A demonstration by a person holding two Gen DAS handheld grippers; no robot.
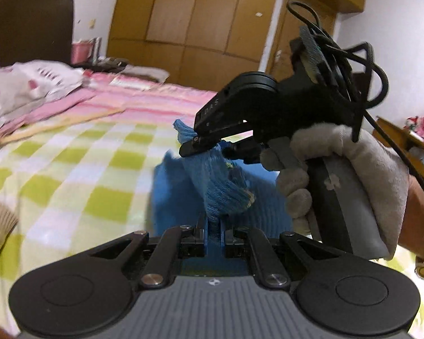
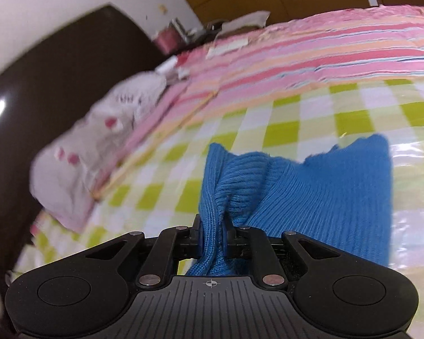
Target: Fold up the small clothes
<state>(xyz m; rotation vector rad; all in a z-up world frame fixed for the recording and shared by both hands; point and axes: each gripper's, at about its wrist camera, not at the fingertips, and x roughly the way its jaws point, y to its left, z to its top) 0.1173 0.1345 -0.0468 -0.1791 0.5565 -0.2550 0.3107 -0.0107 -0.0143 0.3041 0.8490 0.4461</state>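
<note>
A small blue knitted garment (image 1: 220, 180) hangs between both grippers above the bed. My left gripper (image 1: 214, 226) is shut on a bunched part of it. In the left wrist view my right gripper (image 1: 203, 144), held by a gloved hand (image 1: 339, 175), is shut on another part just ahead. In the right wrist view my right gripper (image 2: 213, 226) pinches a ribbed fold of the blue garment (image 2: 296, 197), whose rest drapes down to the right over the checked blanket (image 2: 268, 130).
A green-and-white checked blanket (image 1: 70, 175) covers the bed, with a pink striped cover (image 1: 144, 96) beyond. Pillows (image 1: 22, 84) lie at the left by a dark headboard (image 2: 42, 84). A beige knitted item (image 1: 0, 226) lies at the left edge. Wooden wardrobes (image 1: 198, 22) stand behind.
</note>
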